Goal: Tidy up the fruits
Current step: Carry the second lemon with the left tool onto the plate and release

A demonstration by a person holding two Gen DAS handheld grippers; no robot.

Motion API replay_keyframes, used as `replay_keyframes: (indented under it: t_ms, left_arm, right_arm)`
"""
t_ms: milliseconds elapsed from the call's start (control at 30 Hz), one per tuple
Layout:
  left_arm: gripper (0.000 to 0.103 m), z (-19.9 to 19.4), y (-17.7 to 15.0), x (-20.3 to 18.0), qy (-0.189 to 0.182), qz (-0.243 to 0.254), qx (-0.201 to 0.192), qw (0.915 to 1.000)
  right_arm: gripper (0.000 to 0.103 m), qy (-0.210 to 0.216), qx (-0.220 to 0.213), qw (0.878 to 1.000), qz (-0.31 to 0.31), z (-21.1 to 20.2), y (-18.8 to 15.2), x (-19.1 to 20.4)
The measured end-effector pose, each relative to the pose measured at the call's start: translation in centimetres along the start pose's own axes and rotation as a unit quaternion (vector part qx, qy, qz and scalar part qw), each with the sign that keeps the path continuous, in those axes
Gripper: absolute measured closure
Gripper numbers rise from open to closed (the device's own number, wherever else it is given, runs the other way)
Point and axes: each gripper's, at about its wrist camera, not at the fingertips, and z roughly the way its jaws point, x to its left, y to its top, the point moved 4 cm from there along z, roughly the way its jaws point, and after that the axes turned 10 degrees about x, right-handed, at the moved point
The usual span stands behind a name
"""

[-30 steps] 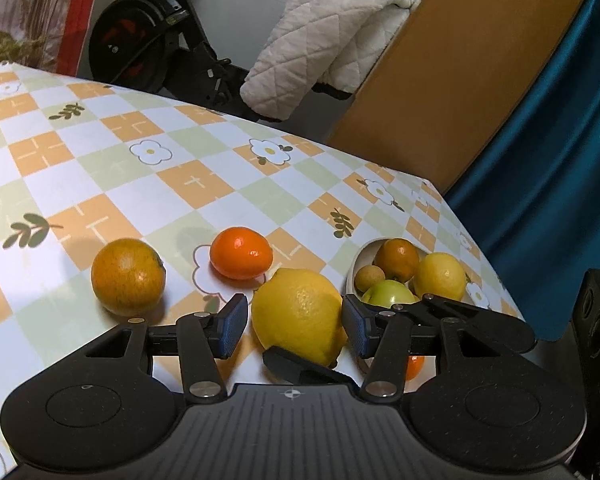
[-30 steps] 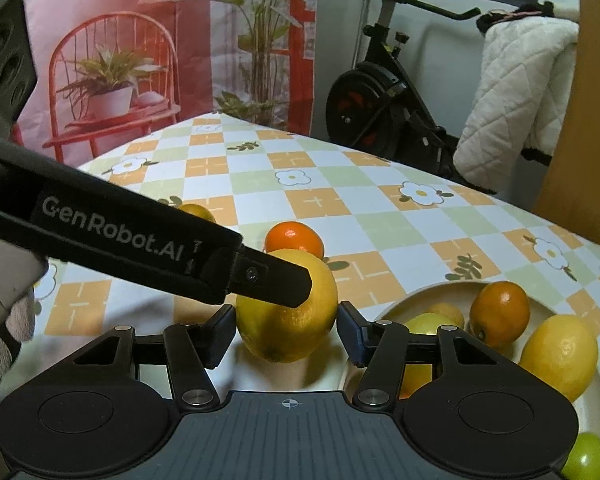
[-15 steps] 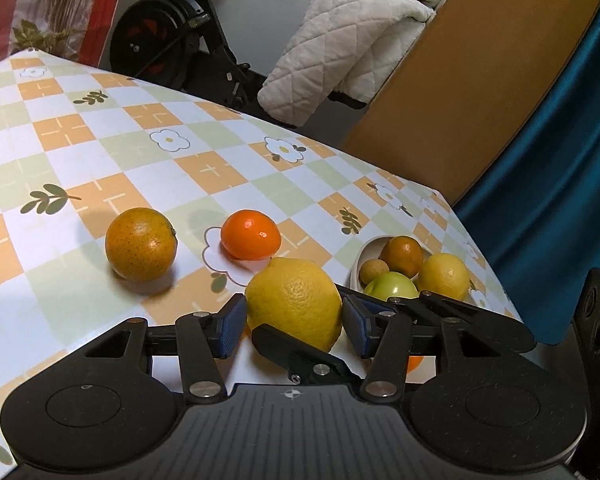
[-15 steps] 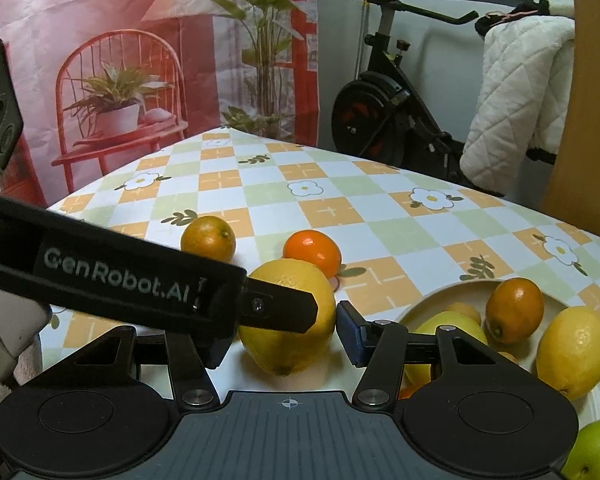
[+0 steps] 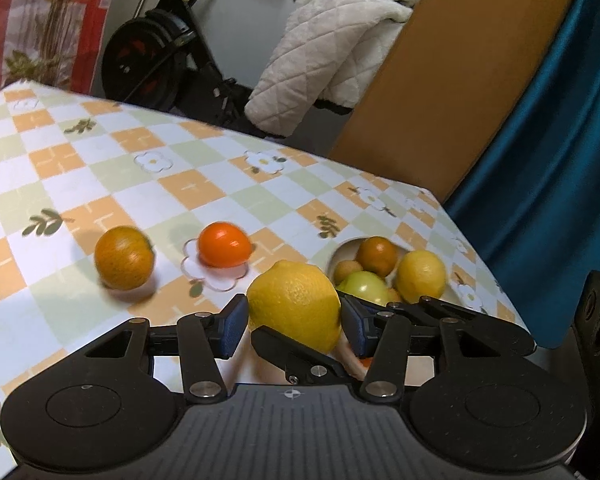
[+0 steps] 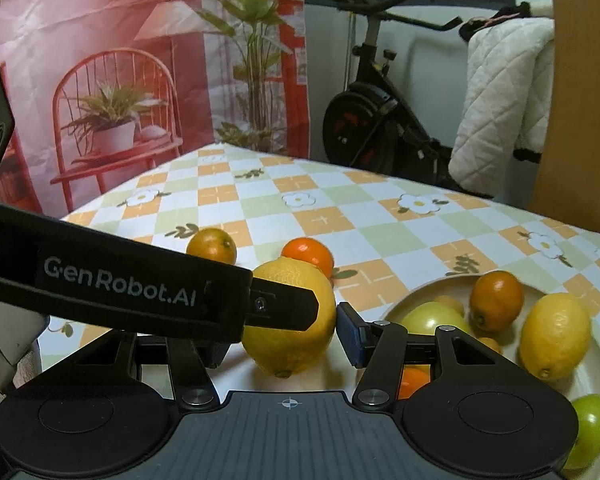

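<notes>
**Large lemon (image 5: 292, 304) caught between two crossed grippers, just beside the plate (image 6: 428, 282)**

The lemon is seen standing almost on end in the right wrist view, its long axis near upright and its nub turned down. It is pinched by the left gripper (image 5: 292, 322), whose jaws have just been closing on it. The right gripper (image 6: 284, 338) is set across it, one pad at the rind, the other hidden – its grip cannot be told. Both grippers are angled down at the checked tablecloth (image 5: 100, 168).
</notes>
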Motion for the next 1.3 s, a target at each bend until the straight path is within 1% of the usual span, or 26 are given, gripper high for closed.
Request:
replay_keyframes:
  t_ms: [33, 267, 467, 633, 767, 900, 1033, 1100, 1300]
  left_arm:
    - [0.052, -0.1, 0.0, -0.4, 0.000, 0.006, -0.002, 1.0000]
    - [0.052, 0.1, 0.9, -4.6, -0.009, 0.050, -0.002, 0.9987]
    - [0.052, 1.8, 1.4, -8.4, -0.024, 0.080, 0.010, 0.9965]
    - [0.052, 3.8, 1.2, -10.8, -0.028, 0.104, 0.026, 0.9938]
    - [0.052, 4.9, 1.2, -11.7, -0.024, 0.118, 0.037, 0.9920]
    - [0.052, 6.1, 1.4, -11.3, -0.017, 0.118, 0.049, 0.9916]
    - [0.052, 6.9, 1.5, -11.3, -0.008, 0.119, 0.059, 0.9911]
    - [0.051, 7.3, 1.5, -11.2, -0.003, 0.120, 0.062, 0.9909]
    - [0.050, 7.7, 1.8, -11.0, -0.004, 0.115, 0.065, 0.9913]
  right_arm:
    - [0.053, -0.001, -0.004, 1.000, 0.005, -0.5, 0.0, -0.3]
    - [0.053, -0.016, -0.026, 0.999, 0.036, -3.3, -0.6, -3.0]
    - [0.053, -0.038, -0.039, 0.996, 0.067, -5.3, -1.8, -6.4]
    - [0.053, -0.054, -0.040, 0.992, 0.104, -5.9, -3.2, -9.3]
    - [0.053, -0.060, -0.038, 0.989, 0.126, -5.8, -4.1, -11.1]
    - [0.053, -0.059, -0.032, 0.988, 0.136, -5.2, -4.7, -11.9]
    - [0.054, -0.056, -0.023, 0.988, 0.141, -4.5, -5.0, -12.1]
    - [0.055, -0.059, -0.024, 0.989, 0.136, -4.3, -4.9, -12.0]
    - [0.056, -0.064, -0.027, 0.989, 0.131, -4.1, -4.7, -12.1]
